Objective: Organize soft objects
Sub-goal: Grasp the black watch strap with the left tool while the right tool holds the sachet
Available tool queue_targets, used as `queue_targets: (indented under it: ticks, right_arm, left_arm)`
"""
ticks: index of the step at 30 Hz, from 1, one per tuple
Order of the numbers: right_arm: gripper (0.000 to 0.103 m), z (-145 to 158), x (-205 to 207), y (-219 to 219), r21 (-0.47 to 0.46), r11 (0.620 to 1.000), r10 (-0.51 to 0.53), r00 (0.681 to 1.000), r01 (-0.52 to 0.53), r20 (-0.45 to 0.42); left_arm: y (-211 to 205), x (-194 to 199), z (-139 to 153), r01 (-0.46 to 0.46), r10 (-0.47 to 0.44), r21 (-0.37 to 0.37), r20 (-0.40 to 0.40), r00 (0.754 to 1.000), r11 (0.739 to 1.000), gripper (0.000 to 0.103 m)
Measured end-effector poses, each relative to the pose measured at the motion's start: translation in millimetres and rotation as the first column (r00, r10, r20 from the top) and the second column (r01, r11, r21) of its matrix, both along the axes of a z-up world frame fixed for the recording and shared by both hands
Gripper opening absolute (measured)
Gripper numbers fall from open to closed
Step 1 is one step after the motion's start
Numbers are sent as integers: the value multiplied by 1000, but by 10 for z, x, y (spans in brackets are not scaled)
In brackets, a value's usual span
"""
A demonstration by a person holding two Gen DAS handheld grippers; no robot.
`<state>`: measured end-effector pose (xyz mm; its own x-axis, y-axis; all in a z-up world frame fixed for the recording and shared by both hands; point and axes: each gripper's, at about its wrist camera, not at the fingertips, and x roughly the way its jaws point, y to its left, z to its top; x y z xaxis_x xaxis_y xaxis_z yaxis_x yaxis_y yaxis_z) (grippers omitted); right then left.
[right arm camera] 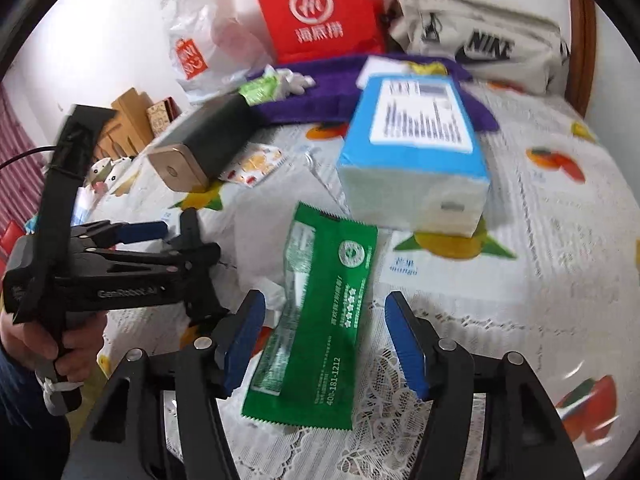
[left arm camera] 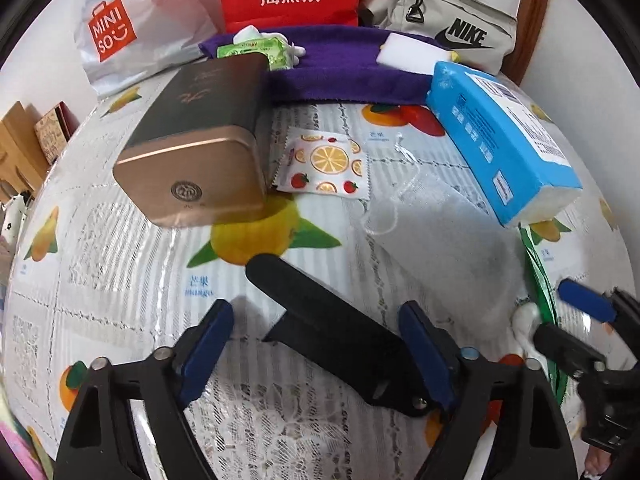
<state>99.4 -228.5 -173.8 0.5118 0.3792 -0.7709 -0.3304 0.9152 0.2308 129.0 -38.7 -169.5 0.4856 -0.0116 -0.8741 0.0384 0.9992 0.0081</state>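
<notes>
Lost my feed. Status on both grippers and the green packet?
Left hand-held gripper open, empty. Right hand-held gripper open, green packet flat on the table between its jaws, not gripped. Blue tissue pack close behind.

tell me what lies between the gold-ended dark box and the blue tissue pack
A small fruit-print wet wipe sachet beside the gold-ended dark box, then a sheer white drawstring pouch toward the blue tissue pack; clearest in the left wrist view.

A white wall (left arm camera: 60, 20) rises behind the fruit-print tablecloth (left arm camera: 120, 248), wooden frame (right arm camera: 582, 40) beside.

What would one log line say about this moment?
left gripper: open, empty | right gripper: open, over green packet | packet: flat on tablecloth | blue tissue pack: behind packet
</notes>
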Motion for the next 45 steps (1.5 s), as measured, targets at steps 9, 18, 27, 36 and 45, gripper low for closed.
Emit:
queue_targets:
  ticks: [9,18,27,36,45]
  right_arm:
    - [34,-69,42,-100,84,996,-26,999,28,-22]
    - [33,113,-39,-159,99,995,-31,998,25,55]
    - [35,36,-40,-167,70,997,-26,999,23,34]
    - [35,-78,-39,-212,62,997,-47,999,49,-24]
    - [33,29,-70,-211,51,998,-47,998,46,30]
  left_arm:
    - [317,-94,80,-43,42,-112,-8,999,993,46]
    - [438,-125,97,-42,38,-153,-28,999,987,33]
    - [159,46,60,-31,33,-132,10,999,991,59]
    - [228,43,126,11,-3,-122,62,998,992,8]
    - [322,-112,130,-10,12,-188,10,1000,982,9]
